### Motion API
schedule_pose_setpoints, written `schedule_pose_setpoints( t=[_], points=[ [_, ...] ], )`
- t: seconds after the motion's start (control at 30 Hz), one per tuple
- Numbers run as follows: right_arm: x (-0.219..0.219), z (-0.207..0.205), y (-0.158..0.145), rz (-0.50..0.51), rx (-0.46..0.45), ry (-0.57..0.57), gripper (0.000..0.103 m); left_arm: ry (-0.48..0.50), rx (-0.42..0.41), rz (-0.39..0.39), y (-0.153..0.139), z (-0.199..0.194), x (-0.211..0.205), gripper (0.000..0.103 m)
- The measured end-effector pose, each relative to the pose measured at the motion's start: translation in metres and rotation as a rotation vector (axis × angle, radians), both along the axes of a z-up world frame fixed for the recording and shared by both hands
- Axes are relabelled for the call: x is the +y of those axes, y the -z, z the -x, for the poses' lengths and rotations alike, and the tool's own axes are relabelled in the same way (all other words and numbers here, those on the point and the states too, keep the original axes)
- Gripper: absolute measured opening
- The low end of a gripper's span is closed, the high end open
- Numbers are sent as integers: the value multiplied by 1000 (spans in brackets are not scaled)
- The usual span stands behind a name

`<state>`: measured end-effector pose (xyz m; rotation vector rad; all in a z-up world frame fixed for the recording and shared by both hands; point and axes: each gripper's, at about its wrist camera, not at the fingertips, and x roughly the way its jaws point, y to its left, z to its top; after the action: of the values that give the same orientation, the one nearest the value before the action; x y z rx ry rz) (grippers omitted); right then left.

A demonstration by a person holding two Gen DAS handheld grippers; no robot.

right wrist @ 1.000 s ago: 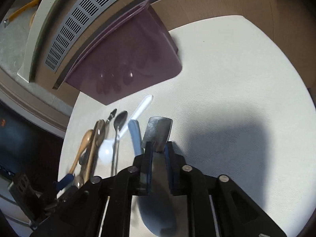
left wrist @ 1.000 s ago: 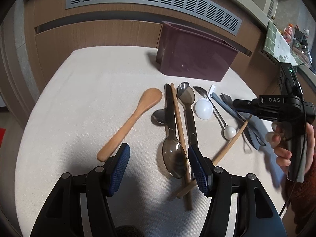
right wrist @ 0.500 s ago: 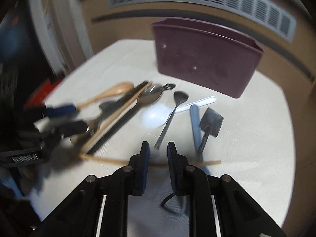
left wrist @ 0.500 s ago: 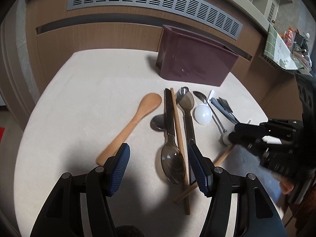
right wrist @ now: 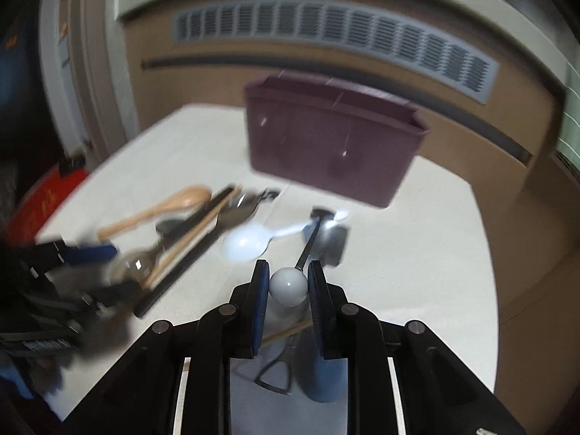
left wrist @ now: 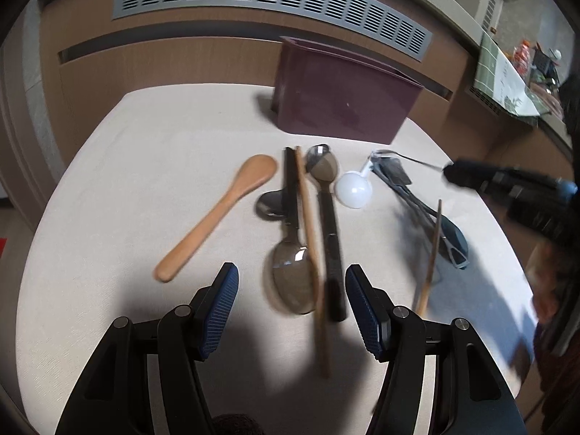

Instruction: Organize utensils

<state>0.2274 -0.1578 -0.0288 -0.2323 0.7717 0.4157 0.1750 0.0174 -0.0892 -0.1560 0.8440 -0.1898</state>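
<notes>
My right gripper [right wrist: 288,286] is shut on the white ball end [right wrist: 288,287] of a thin metal spoon [right wrist: 308,244] and holds it lifted above the table. It shows blurred in the left wrist view [left wrist: 467,175], with the spoon's bowl [left wrist: 384,153] in the air. My left gripper [left wrist: 291,301] is open and empty, low over a large metal spoon [left wrist: 291,275], a black utensil [left wrist: 331,239] and a wooden chopstick [left wrist: 308,224]. A wooden spoon [left wrist: 221,210] and a white plastic spoon [left wrist: 353,188] lie nearby. The maroon holder [left wrist: 340,103] stands at the back.
A dark spatula with a blue-grey handle [left wrist: 424,210] and a second chopstick [left wrist: 431,253] lie at the right of the cream table [left wrist: 145,166]. A wooden wall with a grey vent [left wrist: 268,3] runs behind. The table edge drops off on the right.
My right gripper closed on the ball-ended spoon and lifted it off the table toward the right. The chopstick at the right shifted. My left gripper stayed open and nearly still.
</notes>
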Motion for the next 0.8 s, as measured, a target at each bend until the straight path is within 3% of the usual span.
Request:
schedule_pose_setpoints(
  t=[0.17, 0.33, 0.43, 0.57, 0.63, 0.8],
  points=[
    [-22, -1, -22, -70, -20, 35, 19, -29, 13, -145, 3, -9, -14, 62],
    [-33, 7, -21, -94, -12, 33, 19, -108, 12, -198, 2, -15, 10, 62],
    [-35, 8, -18, -100, -16, 29, 19, -87, -23, -174, -1, -15, 17, 62],
    [-35, 10, -18, -107, -21, 28, 19, 32, -17, -154, 2, -16, 11, 62],
    [-34, 10, -19, -107, -20, 26, 19, 43, 27, -148, 7, -22, 11, 61],
    [-34, 14, -18, -115, -18, 11, 19, 34, 19, -88, 3, -19, 17, 59]
  ],
)
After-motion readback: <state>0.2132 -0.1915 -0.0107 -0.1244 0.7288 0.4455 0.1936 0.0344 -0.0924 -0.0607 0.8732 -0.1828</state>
